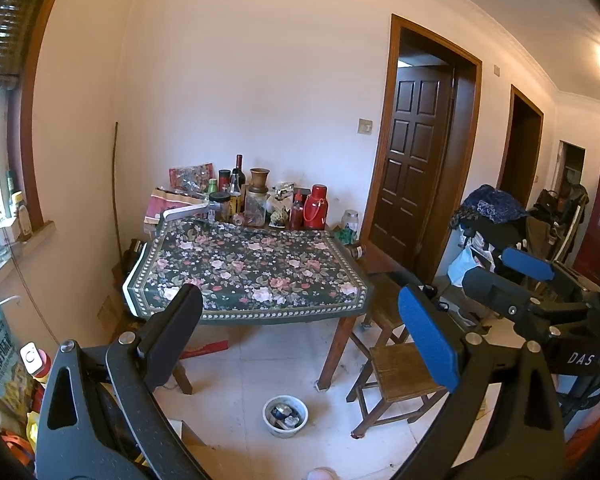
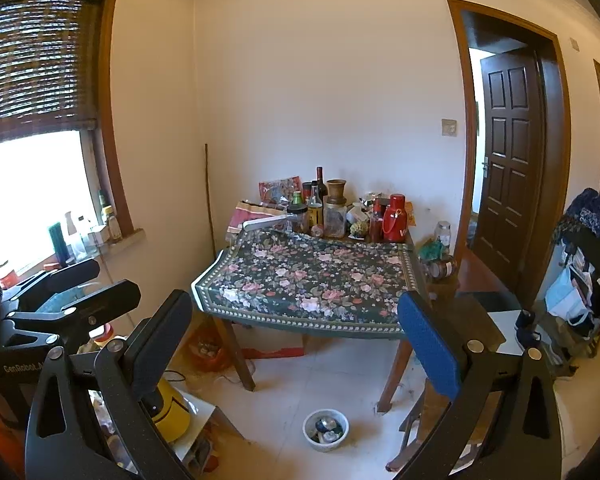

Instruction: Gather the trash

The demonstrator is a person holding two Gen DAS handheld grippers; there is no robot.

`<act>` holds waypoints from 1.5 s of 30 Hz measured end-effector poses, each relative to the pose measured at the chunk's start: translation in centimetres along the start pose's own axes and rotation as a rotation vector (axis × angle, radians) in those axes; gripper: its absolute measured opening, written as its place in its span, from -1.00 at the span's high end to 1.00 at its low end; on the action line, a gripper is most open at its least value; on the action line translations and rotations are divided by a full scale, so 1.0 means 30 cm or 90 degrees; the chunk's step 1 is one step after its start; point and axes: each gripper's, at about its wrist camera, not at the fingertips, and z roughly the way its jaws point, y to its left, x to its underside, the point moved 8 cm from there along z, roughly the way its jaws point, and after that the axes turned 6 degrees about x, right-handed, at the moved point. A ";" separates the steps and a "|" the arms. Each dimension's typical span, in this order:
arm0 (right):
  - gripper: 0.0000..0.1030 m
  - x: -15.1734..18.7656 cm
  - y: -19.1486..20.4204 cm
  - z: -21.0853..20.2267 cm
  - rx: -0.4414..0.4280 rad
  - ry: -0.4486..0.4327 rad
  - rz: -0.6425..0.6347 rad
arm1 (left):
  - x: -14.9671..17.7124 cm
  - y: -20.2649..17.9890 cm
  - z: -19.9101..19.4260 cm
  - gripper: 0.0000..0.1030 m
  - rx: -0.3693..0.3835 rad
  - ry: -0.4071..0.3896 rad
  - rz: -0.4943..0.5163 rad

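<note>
Both my left gripper (image 1: 300, 336) and right gripper (image 2: 296, 344) hang open and empty, aimed toward the table (image 1: 256, 264); I judge I'm scouting for trash.

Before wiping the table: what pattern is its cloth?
Dark floral tablecloth, pink roses; right wrist view.

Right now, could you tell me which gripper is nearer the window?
Left. The left gripper sits on the window side; the right gripper is beside it, toward the door.

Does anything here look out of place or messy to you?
Yes. A white bowl holding what look like crushed cans sits on the floor in front of the table. The tablecloth hangs skewed, and bottles crowd the far edge.
</note>
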 end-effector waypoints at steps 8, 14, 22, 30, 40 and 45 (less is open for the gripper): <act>-0.98 -0.008 0.000 0.008 -0.002 0.008 0.001 | 0.008 -0.005 0.016 -0.96 -0.001 0.007 -0.006; -0.98 -0.014 -0.001 0.013 -0.001 0.012 0.003 | 0.007 -0.003 0.017 -0.96 -0.001 0.008 -0.006; -0.98 -0.017 -0.005 0.013 0.002 0.013 0.004 | 0.007 -0.005 0.020 -0.97 0.002 0.008 -0.008; -0.98 -0.016 0.002 0.022 0.004 0.017 0.003 | 0.015 -0.023 0.034 -0.97 0.002 0.010 -0.018; -0.98 -0.012 0.001 0.031 0.005 0.025 0.004 | 0.016 -0.031 0.037 -0.97 0.002 0.011 -0.019; -0.98 -0.011 0.001 0.034 0.007 0.028 0.004 | 0.020 -0.039 0.043 -0.97 0.007 0.015 -0.022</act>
